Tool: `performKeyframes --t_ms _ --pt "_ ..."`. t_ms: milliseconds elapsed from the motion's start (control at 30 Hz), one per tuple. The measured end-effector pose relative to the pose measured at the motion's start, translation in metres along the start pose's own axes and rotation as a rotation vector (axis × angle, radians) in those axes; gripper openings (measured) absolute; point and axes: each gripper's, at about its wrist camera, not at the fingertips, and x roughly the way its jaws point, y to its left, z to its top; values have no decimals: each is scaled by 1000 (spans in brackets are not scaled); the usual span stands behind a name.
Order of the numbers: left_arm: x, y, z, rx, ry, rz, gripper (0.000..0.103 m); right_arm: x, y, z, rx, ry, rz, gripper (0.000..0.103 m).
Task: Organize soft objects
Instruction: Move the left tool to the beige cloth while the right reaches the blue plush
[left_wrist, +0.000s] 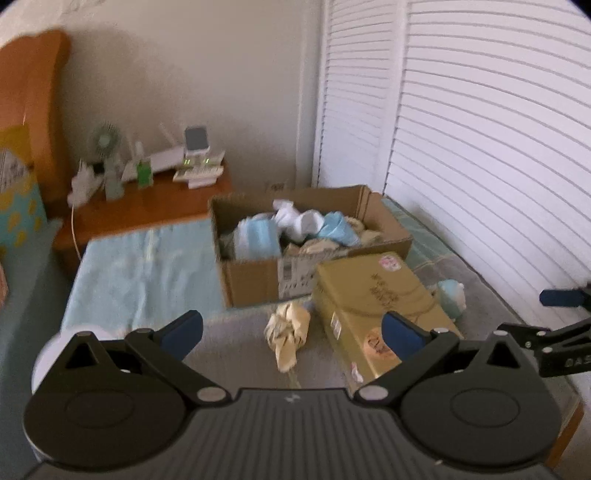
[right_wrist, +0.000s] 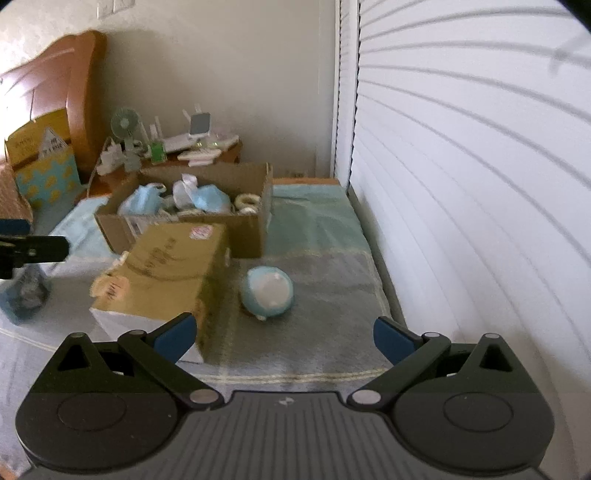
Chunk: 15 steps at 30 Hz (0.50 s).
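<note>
**Me:** My right gripper (right_wrist: 284, 338) is spread wide and holds nothing. The round, soft blue-and-white plush toy (right_wrist: 267, 291) lies on the grey bed cover (right_wrist: 332, 332), straight ahead of that gripper and a little to its left. It sits just beside the flat yellow cardboard box (right_wrist: 170, 273), on the side near the white slatted doors (right_wrist: 480, 184).

**Helper:** And your other one?

**Me:** My left gripper (left_wrist: 291, 334) is wide too, and empty. A crumpled lump of cream-coloured cloth (left_wrist: 287, 332) lies right in front of it, between its blue pads (left_wrist: 184, 332) as I look down them (but I think it is farther off, not yet inside them). From this side the plush toy (left_wrist: 451, 297) peeks out past the far edge of the yellow box (left_wrist: 380, 314), so the box is in the way. The right gripper is the nearer one for the toy.

**Helper:** Which way does the toy point?

**Me:** It is nearly a ball, so I see no real long side. Its white patch faces up and toward me. The cream cloth is longer, running toward me and away.

**Helper:** Where should they go?

**Me:** I guess the open brown cardboard box (right_wrist: 255, 229) behind, which already has blue and white soft things in it.
</note>
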Motion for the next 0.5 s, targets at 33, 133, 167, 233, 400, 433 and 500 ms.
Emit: performKeyframes --t_ms 33,133,167,233,400,433,500 --pt "2 3 -3 -18 7 1 102 5 0 -2 -9 10 -9 103" --pt "10 11 -10 -46 32 11 102 21 1 -7 -30 53 -28 103" --pt "14 13 -11 -42 45 10 102 25 0 -10 -33 65 -28 103" --pt "20 15 -13 -10 68 12 102 34 0 -14 -37 91 -26 103" --pt "35 15 -9 151 122 -2 100 46 1 -21 -65 119 -23 103" --pt "38 15 -8 172 137 -12 99 48 1 -21 -68 124 -22 103" --pt "45 14 -5 208 156 -40 96 53 2 -22 -75 137 -23 103"
